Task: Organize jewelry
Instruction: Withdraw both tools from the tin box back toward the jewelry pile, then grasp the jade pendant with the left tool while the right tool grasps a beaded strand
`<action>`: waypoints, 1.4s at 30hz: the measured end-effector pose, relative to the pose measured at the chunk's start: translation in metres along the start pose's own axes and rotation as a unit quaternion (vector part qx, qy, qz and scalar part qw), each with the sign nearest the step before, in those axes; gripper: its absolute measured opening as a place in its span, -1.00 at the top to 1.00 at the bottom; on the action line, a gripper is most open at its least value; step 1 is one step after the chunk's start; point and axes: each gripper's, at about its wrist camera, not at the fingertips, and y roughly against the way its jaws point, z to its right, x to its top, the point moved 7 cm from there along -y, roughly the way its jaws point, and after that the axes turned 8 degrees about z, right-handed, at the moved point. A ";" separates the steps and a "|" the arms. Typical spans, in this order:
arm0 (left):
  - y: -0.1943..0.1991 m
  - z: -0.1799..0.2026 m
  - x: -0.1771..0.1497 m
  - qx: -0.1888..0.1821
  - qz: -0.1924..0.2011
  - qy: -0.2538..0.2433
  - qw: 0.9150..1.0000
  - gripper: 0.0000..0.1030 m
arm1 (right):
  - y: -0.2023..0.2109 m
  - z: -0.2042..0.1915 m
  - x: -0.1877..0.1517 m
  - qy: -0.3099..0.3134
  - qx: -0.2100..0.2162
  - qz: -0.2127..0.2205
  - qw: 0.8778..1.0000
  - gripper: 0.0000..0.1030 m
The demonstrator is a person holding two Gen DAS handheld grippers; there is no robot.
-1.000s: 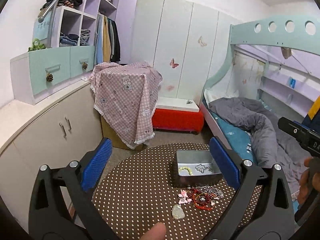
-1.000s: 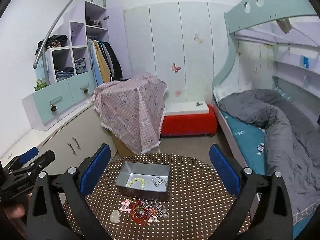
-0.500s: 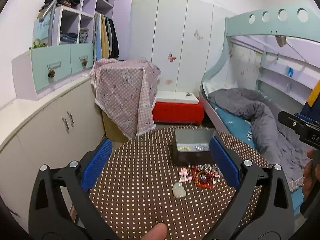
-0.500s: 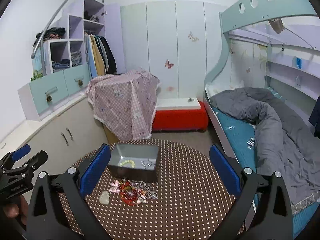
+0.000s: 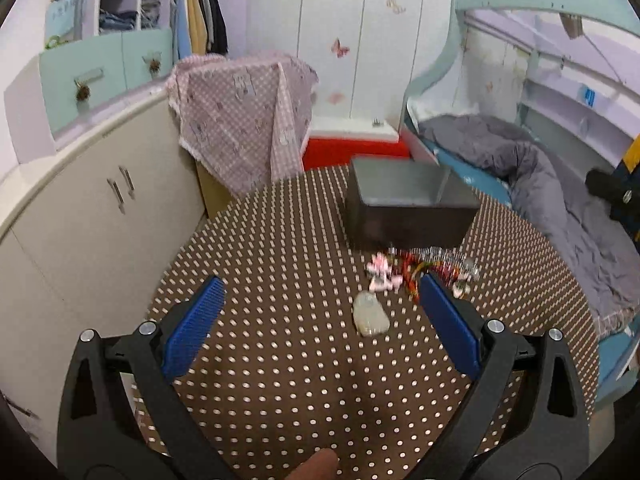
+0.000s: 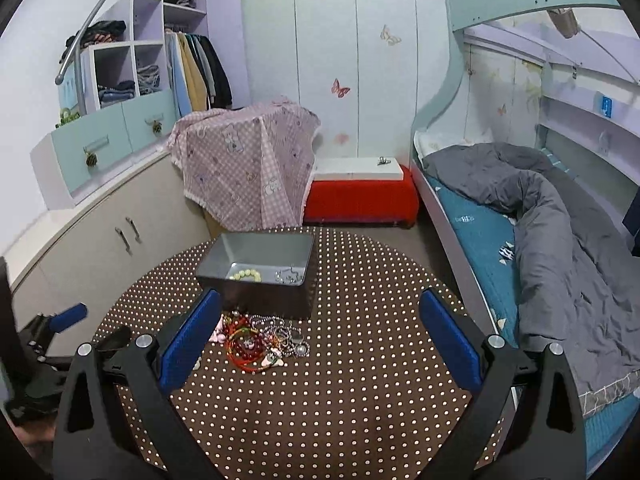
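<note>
A grey metal box [image 5: 408, 208] [image 6: 260, 276] stands on a round brown polka-dot table [image 5: 280, 360] [image 6: 360, 400]. Inside it the right wrist view shows a pale bead bracelet [image 6: 245, 276] and a silver chain [image 6: 289, 277]. A tangled jewelry pile [image 5: 424, 270] [image 6: 262, 338] of red bangles, silver chains and pink pieces lies in front of the box. A pale stone pendant [image 5: 370, 315] lies nearer. My left gripper [image 5: 320, 320] hovers open just short of the pendant. My right gripper [image 6: 320, 330] is open, empty, above the table right of the pile.
White cabinets [image 6: 100, 236] curve along the left. A pink checked cloth [image 6: 244, 168] covers something behind the table, beside a red bench [image 6: 360, 196]. A bunk bed with a grey duvet [image 6: 560, 220] fills the right side. The other gripper [image 6: 60, 320] shows at left.
Both grippers have dropped lower and moved closer to the table. The left one has come near the pendant and pile; the box interior is now hidden from it.
</note>
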 end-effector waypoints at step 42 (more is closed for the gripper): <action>-0.060 0.025 -0.044 -0.077 -0.100 -0.017 0.992 0.40 | -0.097 -0.046 -0.100 -0.105 0.102 -0.190 0.971 0.97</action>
